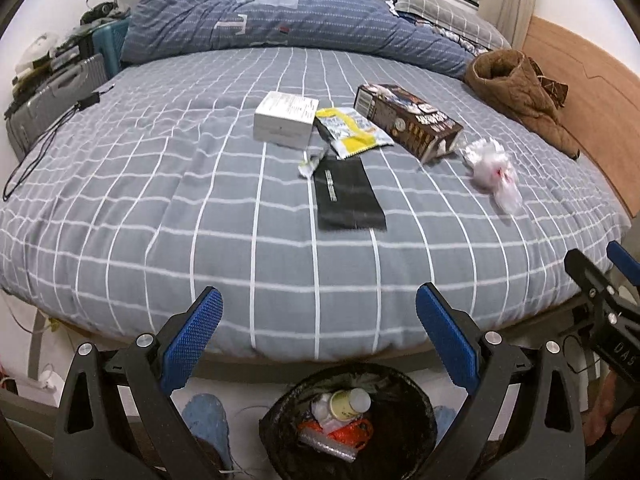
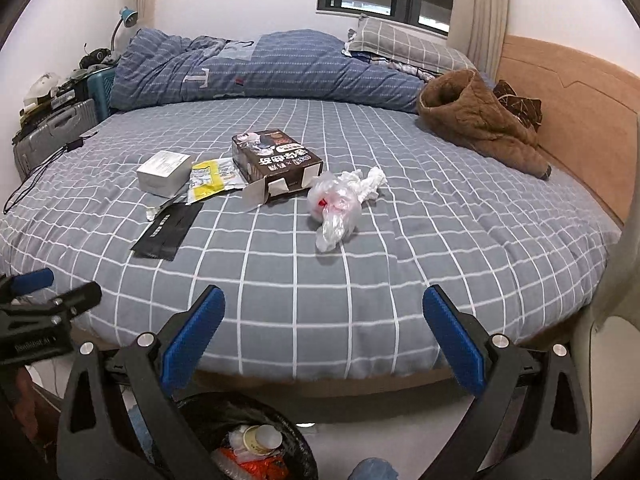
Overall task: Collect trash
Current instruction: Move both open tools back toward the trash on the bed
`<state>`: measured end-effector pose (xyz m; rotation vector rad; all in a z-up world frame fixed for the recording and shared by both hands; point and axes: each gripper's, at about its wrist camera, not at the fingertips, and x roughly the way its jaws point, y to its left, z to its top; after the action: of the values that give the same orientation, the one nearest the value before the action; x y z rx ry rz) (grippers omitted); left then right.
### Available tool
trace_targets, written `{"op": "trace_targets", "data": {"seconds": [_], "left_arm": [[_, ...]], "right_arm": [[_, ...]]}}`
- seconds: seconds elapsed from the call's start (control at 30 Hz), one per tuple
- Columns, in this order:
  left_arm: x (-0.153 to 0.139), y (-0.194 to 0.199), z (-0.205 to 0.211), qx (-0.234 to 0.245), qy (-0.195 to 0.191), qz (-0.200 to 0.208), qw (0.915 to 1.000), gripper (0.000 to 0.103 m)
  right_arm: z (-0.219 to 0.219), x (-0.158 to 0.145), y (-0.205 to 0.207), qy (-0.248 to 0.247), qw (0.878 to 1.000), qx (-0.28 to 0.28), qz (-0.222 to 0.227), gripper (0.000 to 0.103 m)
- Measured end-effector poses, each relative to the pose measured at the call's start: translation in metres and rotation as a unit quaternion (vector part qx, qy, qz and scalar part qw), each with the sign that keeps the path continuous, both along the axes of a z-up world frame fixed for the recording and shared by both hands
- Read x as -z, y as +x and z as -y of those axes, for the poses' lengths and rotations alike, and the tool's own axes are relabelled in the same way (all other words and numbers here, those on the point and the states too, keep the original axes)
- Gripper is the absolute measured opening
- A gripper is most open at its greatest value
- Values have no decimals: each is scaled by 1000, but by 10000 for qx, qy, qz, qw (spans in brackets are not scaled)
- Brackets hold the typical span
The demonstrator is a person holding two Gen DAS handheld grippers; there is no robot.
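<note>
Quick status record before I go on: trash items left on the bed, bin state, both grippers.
white box: on bed, leftmost
yellow wrapper: between white box and brown carton
brown carton: lying flat, end flaps open
black pouch: flat, nearest the bed edge
crumpled plastic bag: right of carton
trash bin: on floor, partly filled
left gripper: open, empty
right gripper: open, empty

bed [image 1: 160,200] | boxes [image 1: 285,120], wrappers [image 1: 352,132], bag [image 1: 490,164], jacket [image 1: 520,92], duvet [image 1: 280,20]
</note>
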<state>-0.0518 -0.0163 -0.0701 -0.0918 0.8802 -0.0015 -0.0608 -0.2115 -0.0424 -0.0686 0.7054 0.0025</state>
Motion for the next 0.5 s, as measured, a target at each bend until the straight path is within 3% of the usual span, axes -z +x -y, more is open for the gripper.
{"op": "trace_targets", "data": {"seconds": [0.5], "left_arm": [[-3, 67, -7, -33, -44, -38, 10000, 96]], "right_arm": [[17, 8, 80, 52, 9998, 49, -159, 91]]}}
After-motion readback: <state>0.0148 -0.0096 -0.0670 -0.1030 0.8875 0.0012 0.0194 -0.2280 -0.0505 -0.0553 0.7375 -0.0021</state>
